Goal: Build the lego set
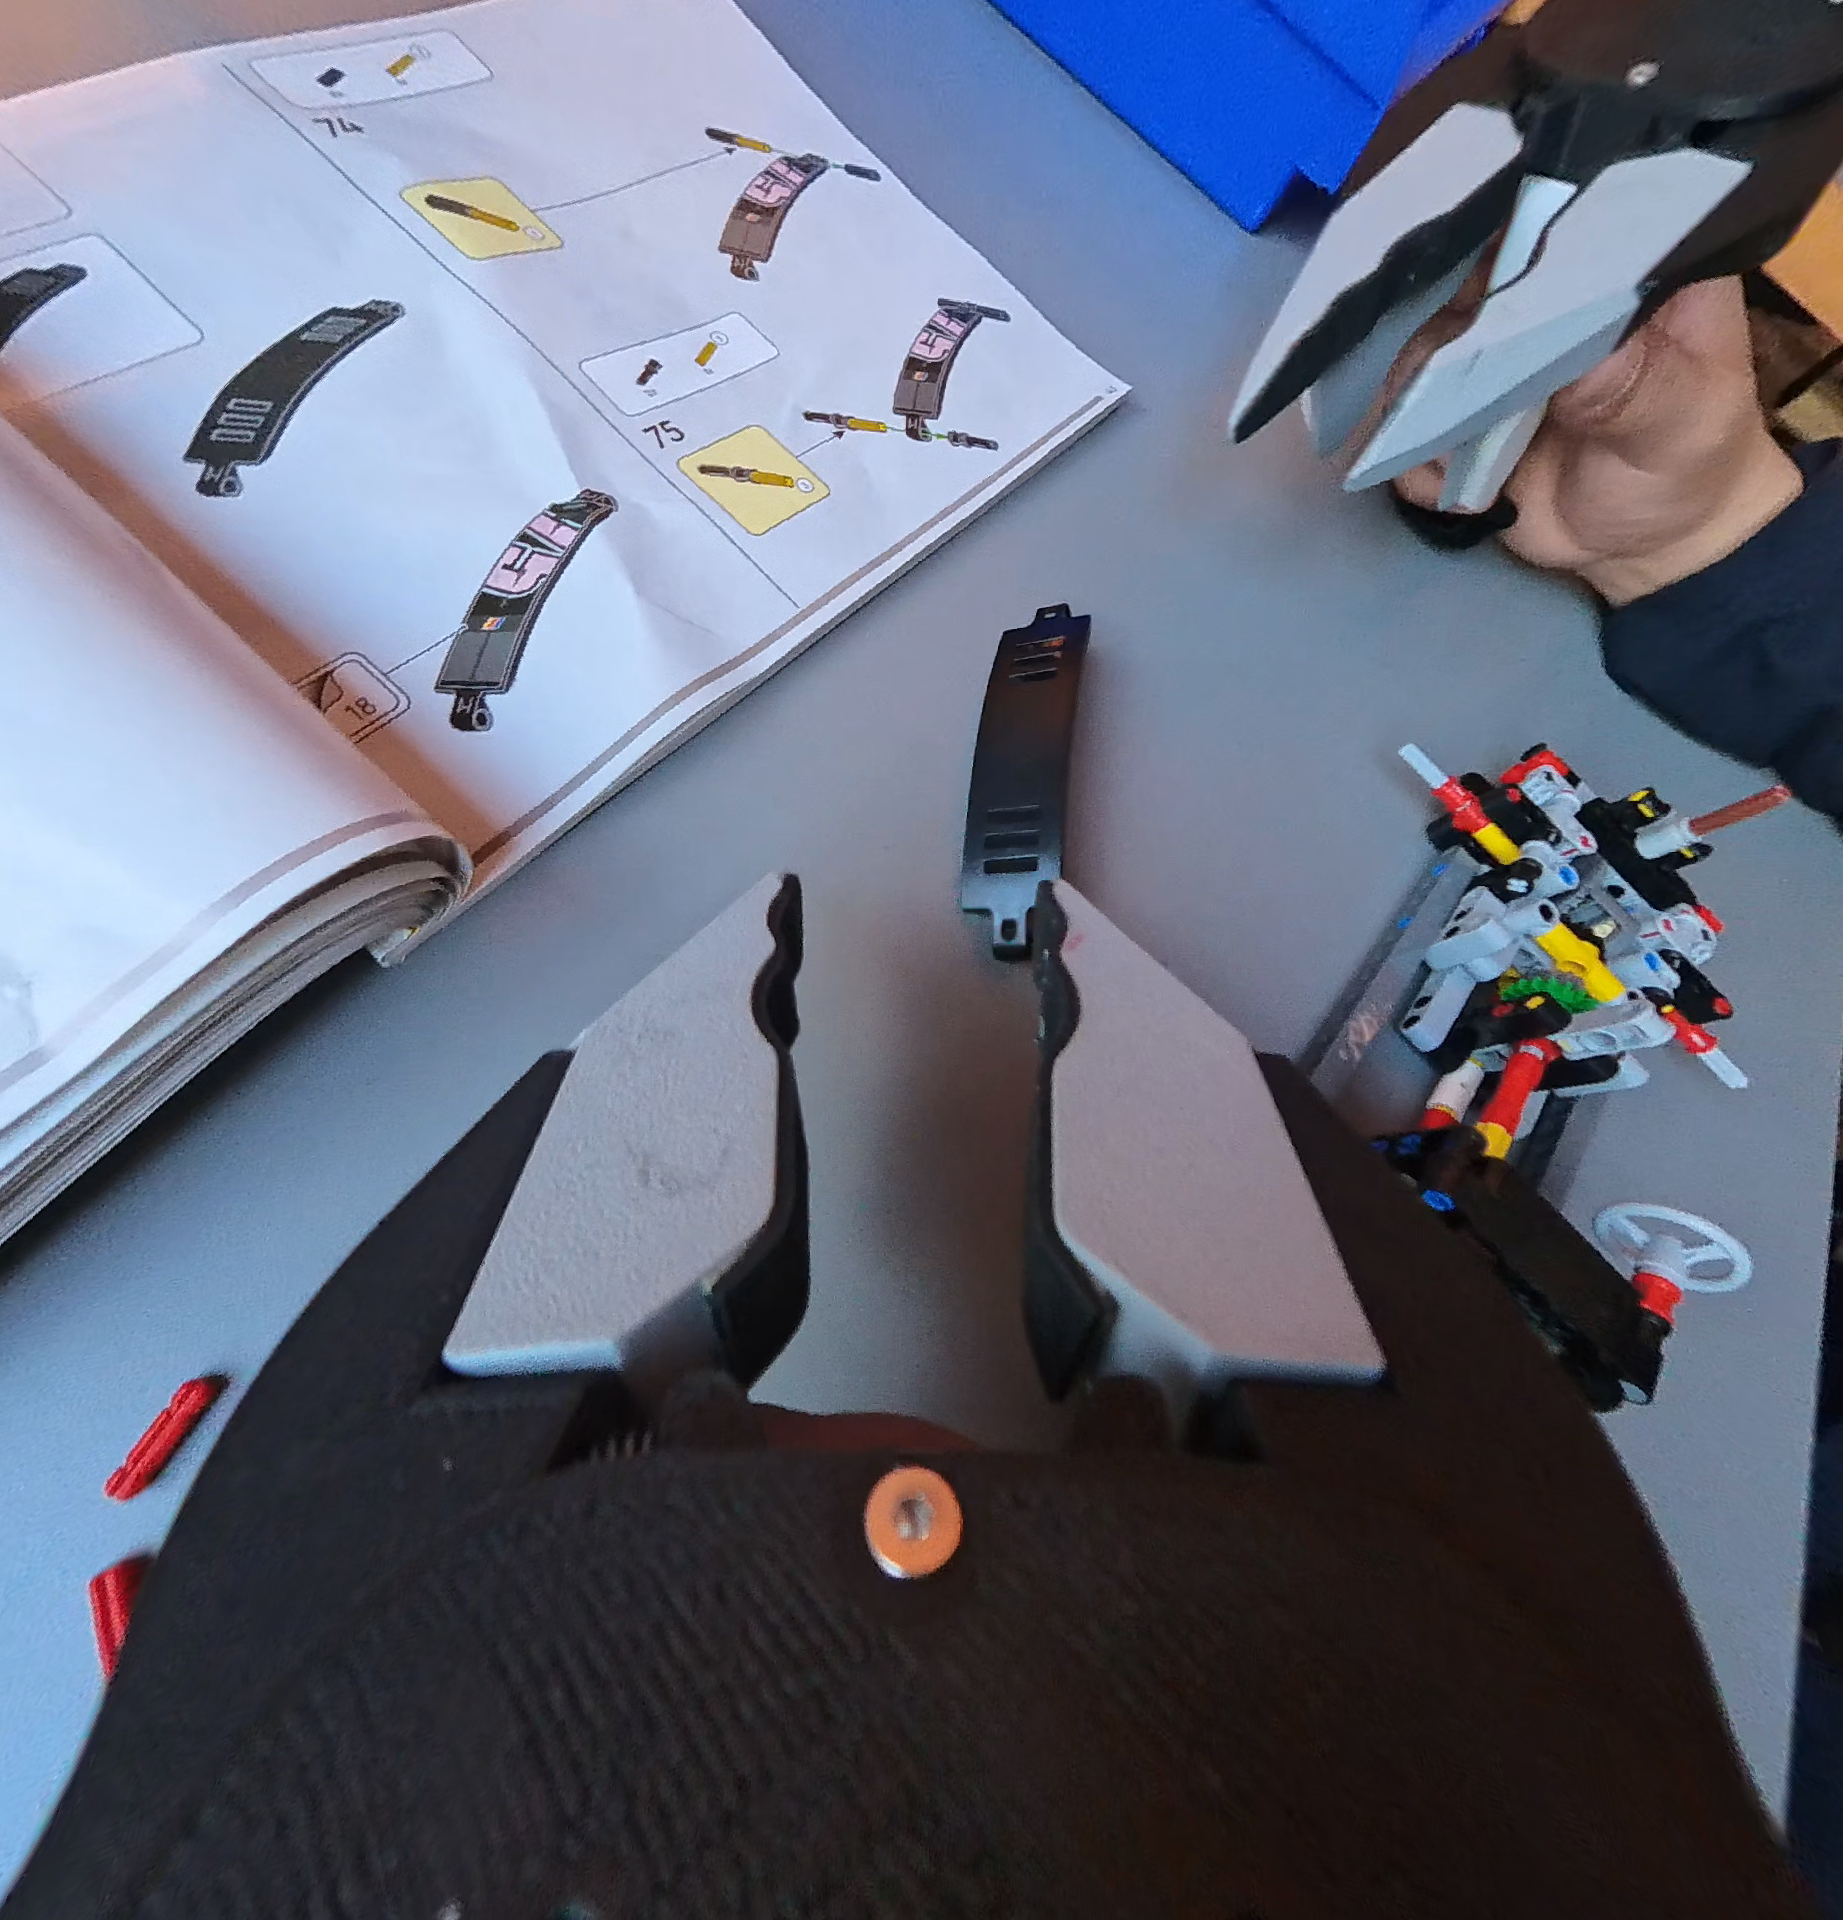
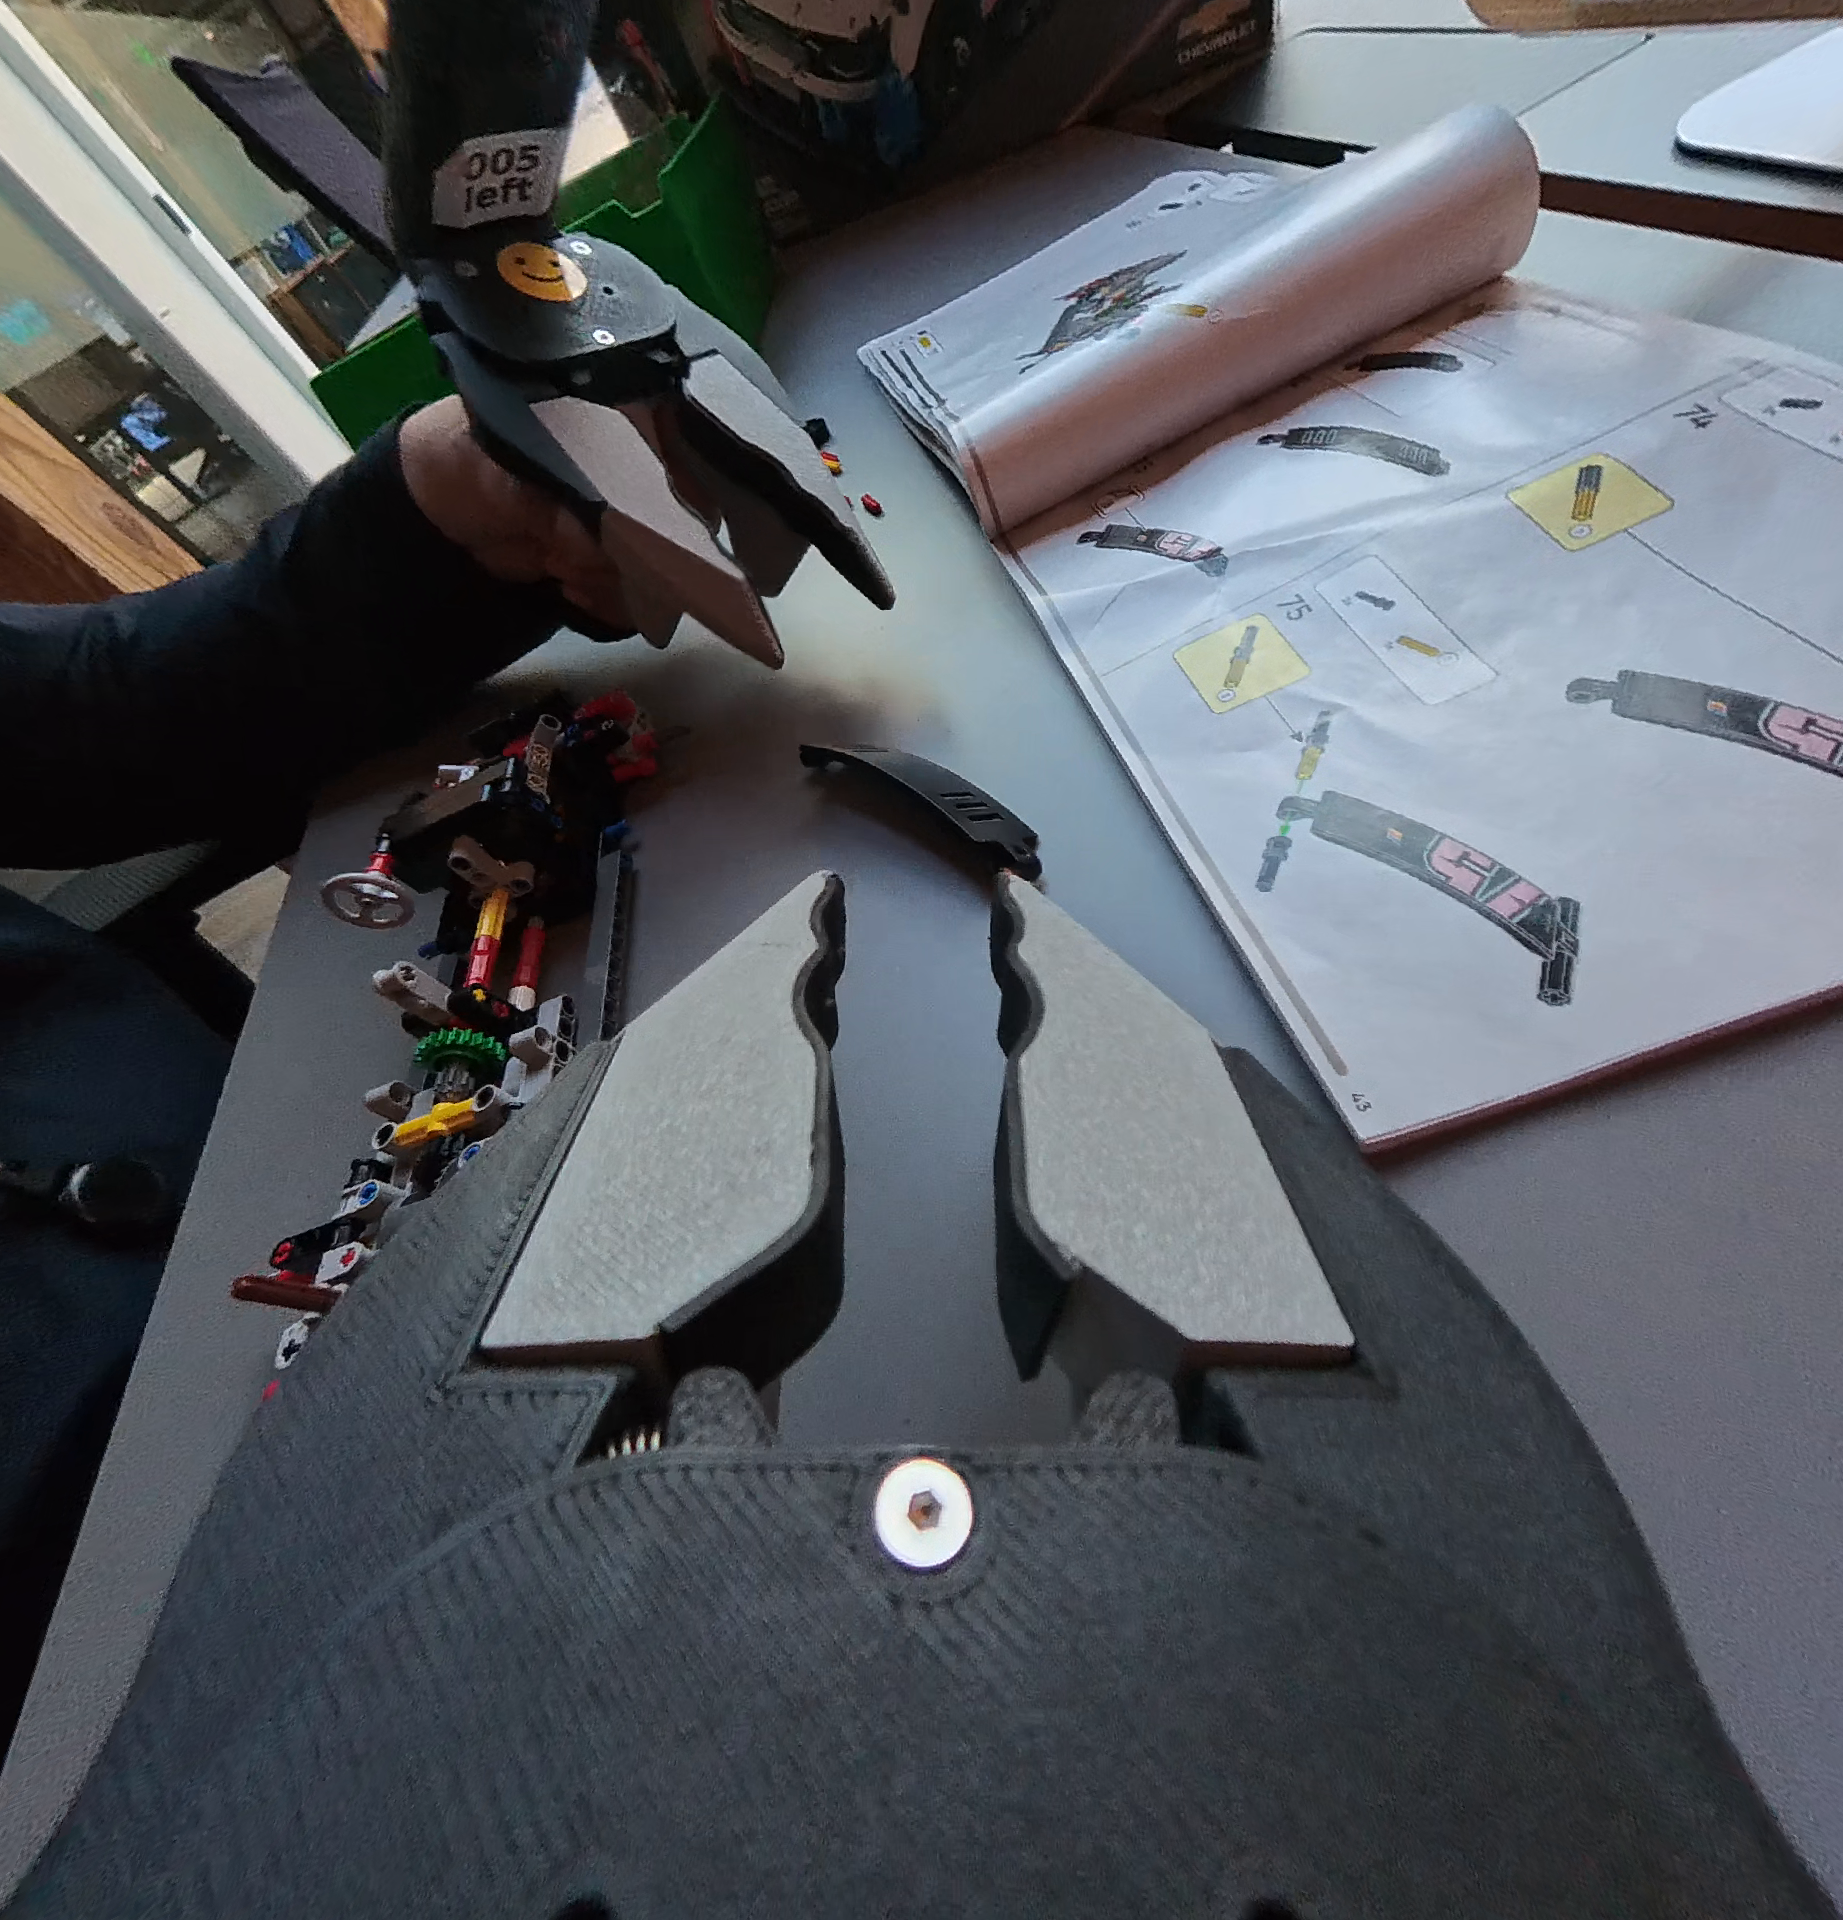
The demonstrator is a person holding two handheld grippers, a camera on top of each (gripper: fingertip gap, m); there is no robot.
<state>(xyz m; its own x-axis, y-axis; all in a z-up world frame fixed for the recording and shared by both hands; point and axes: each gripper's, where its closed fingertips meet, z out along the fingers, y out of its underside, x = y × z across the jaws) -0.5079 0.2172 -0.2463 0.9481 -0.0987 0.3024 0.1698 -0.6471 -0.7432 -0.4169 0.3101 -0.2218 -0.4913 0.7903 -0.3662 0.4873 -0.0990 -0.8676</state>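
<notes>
Big flat grey table (image 1: 1260, 644) carries everything. On it, an open white paper instruction booklet (image 1: 397, 436) w/ printed build diagrams lies spread flat, pages facing up. Next in size, a partly built toy assembly of black, grey, red and yellow plastic beams, axles and a green gear (image 2: 481, 935) lies near the table edge, clearly only part-finished, w/ a small grey steering wheel at one end. Between booklet and assembly lies a long curved black plastic panel w/ slots (image 1: 1021, 769), loose on the table, joined to nothing, no pins visible in its ends. Left gripper (image 1: 917, 914) hovers over the table w/ jaws fairly wide and nothing between them; its one fingertip overlaps the panel's near end in view, contact unclear. Right gripper (image 2: 917, 904) has jaws apart at a narrower gap, also bare, tip near the panel's other end. Two small red plastic pins (image 1: 158, 1439) lie apart, by the left gripper's body.
</notes>
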